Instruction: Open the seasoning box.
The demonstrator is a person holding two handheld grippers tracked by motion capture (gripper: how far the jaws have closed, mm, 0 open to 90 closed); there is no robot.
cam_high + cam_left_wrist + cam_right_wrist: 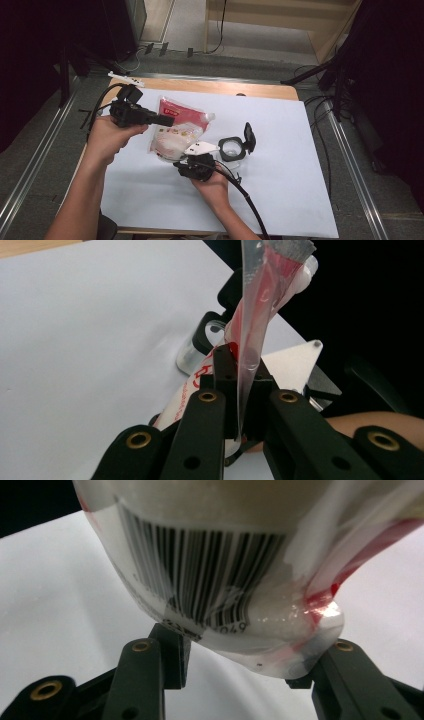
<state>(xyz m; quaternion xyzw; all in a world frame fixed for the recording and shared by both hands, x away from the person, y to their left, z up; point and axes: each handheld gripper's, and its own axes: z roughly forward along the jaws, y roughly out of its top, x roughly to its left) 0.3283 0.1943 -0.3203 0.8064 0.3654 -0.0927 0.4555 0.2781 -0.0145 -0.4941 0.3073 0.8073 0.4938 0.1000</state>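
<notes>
High view first: a white sheet (280, 150) covers the wooden table (260, 90); on it, at about three o'clock from the bag, stands a small clear jar (231, 148) with a black rim, its black flip lid (249, 136) tipped up and open; a small white strip (126, 79) lies at the table's eleven o'clock corner. The jar sits just beside the right gripper, at its two o'clock, near the bag's lower end. The red and white bag (175, 131), filled with something pale, hangs between the two grippers above the sheet's middle; the left gripper (167, 120) comes in from nine o'clock, its jaws pinched tight on the bag's flat clear upper edge, as the left gripper view shows; the right gripper (186, 161) sits at the bag's six o'clock end, jaws spread wide to either side of the barcoded bottom corner; whether they touch the bag I cannot tell.
</notes>
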